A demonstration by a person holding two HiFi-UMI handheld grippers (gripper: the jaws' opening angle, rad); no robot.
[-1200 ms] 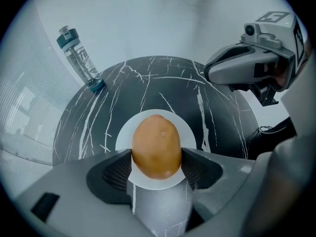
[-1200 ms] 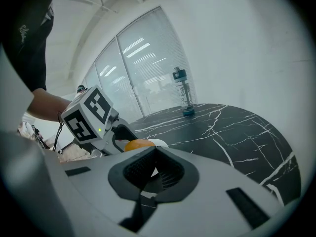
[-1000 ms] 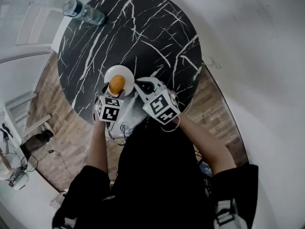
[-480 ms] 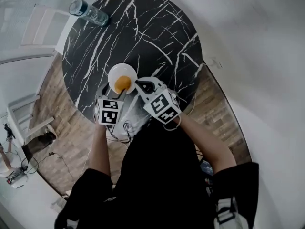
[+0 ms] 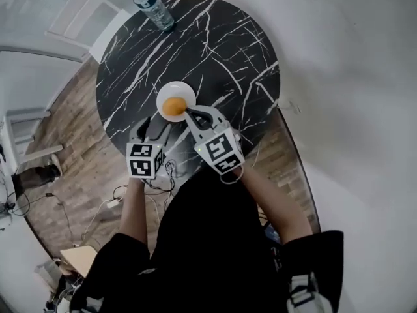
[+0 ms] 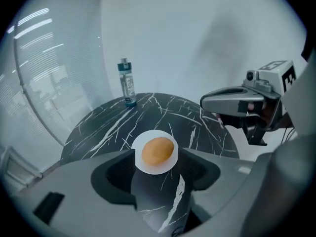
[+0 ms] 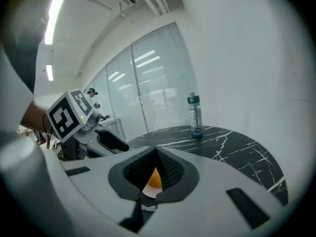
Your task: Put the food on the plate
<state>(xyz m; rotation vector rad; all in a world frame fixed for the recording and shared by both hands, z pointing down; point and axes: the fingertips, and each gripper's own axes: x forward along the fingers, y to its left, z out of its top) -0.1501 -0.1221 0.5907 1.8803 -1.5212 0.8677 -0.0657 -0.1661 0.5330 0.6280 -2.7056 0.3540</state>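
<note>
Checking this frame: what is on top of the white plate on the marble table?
One round orange-brown food item sits on the white plate, nothing else. The plate's middle under it is covered and cannot be seen.

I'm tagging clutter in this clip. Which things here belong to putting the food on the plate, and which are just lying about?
For the job:
- the orange food
- the white plate under it

Lying about:
- the water bottle near the far edge of the table
</note>
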